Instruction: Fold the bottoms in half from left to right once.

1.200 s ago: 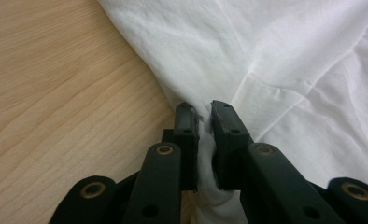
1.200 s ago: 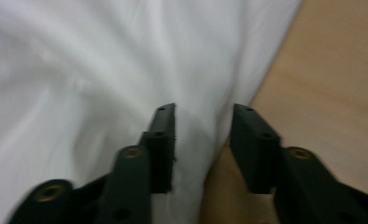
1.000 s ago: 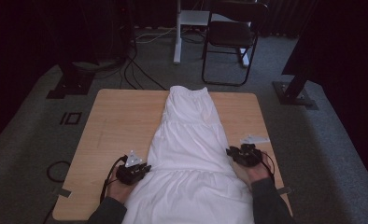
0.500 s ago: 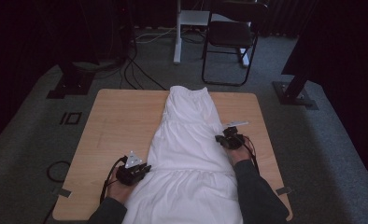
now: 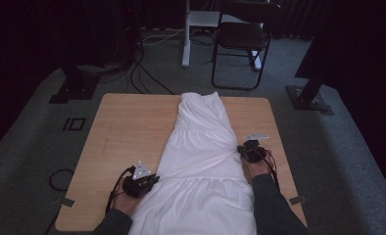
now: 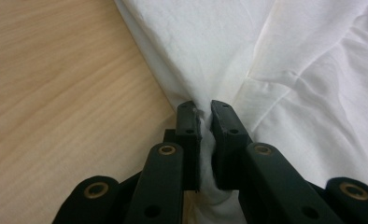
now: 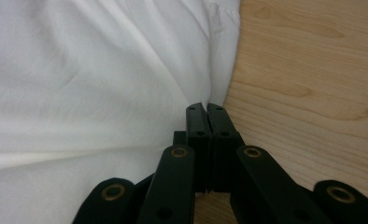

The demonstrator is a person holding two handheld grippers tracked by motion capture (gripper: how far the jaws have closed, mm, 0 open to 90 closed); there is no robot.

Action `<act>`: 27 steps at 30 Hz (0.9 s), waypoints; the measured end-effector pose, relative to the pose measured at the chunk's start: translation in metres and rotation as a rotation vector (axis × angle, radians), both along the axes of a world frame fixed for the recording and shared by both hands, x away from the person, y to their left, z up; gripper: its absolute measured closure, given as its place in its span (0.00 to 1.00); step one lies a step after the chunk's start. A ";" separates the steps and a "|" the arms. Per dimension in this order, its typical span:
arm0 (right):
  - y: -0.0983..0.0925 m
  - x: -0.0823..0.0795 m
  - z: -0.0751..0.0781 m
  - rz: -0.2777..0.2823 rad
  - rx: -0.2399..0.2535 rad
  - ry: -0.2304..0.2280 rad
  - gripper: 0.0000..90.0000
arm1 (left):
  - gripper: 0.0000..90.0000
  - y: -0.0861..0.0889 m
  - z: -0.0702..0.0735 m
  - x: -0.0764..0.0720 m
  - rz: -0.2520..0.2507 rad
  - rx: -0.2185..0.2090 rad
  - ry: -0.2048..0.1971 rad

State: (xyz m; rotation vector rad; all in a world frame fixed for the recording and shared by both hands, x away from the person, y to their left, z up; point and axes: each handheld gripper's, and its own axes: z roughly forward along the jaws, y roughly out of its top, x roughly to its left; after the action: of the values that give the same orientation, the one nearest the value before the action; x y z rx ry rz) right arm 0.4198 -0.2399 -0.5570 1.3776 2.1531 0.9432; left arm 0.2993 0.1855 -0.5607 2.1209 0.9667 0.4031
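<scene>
White dress (image 5: 201, 161) flat on wooden table (image 5: 127, 132), left claw (image 6: 205, 112) pinching its edge, right claw (image 7: 205, 109) clamped shut at its hem, chair (image 5: 242, 36) beyond.

The dress (image 5: 201, 161) down the middle of the high view is thin white cloth, matt and softly creased, with stitched seams across it. The table (image 5: 127, 132) under it is pale wood with a fine straight grain and a smooth, faintly satin finish; the floor (image 5: 29, 161) around it looks like rough grey carpet. In the left gripper view the left gripper (image 6: 204, 109) has matt black plastic-looking jaws with brass-coloured rivets, as does the right gripper (image 7: 205, 108); the chair (image 5: 242, 36) at upper centre has thin dark metal legs.
</scene>
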 end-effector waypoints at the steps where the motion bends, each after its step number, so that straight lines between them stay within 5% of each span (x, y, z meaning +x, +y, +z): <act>1: 0.001 0.000 0.000 0.001 -0.003 0.000 0.99 | 0.87 0.002 0.000 -0.001 0.008 -0.009 0.008; 4: 0.002 0.000 0.000 0.004 -0.011 0.001 0.99 | 0.66 0.005 0.009 0.003 0.024 -0.034 -0.016; 6: 0.001 0.000 0.001 0.003 -0.007 0.007 0.99 | 0.61 0.006 0.023 0.012 0.024 -0.058 -0.042; 9: 0.002 0.001 0.000 -0.002 -0.003 0.008 0.99 | 0.53 -0.002 0.044 0.036 0.031 -0.076 -0.084; 11: 0.002 0.002 0.000 -0.002 0.003 0.007 0.99 | 0.45 -0.010 0.052 0.059 0.083 -0.092 -0.091; 14: 0.003 0.004 0.000 -0.010 0.013 0.013 0.98 | 0.40 -0.026 0.050 0.097 0.110 -0.119 -0.038; 19: 0.004 0.006 0.001 -0.008 0.013 0.018 0.98 | 0.39 -0.060 0.026 0.133 0.116 -0.019 0.016; 23: 0.003 0.006 0.000 -0.004 0.018 0.014 0.98 | 0.59 -0.066 0.010 0.136 0.103 0.035 0.035; 27: 0.001 0.003 -0.001 0.016 0.049 0.020 0.98 | 0.91 -0.055 0.010 0.126 0.106 0.002 0.071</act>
State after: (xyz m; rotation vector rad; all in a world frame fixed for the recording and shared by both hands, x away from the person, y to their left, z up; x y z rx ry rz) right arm 0.4224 -0.2389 -0.5578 1.3999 2.1724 0.9983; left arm 0.4254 0.1308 -0.5503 2.1043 1.1234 0.3834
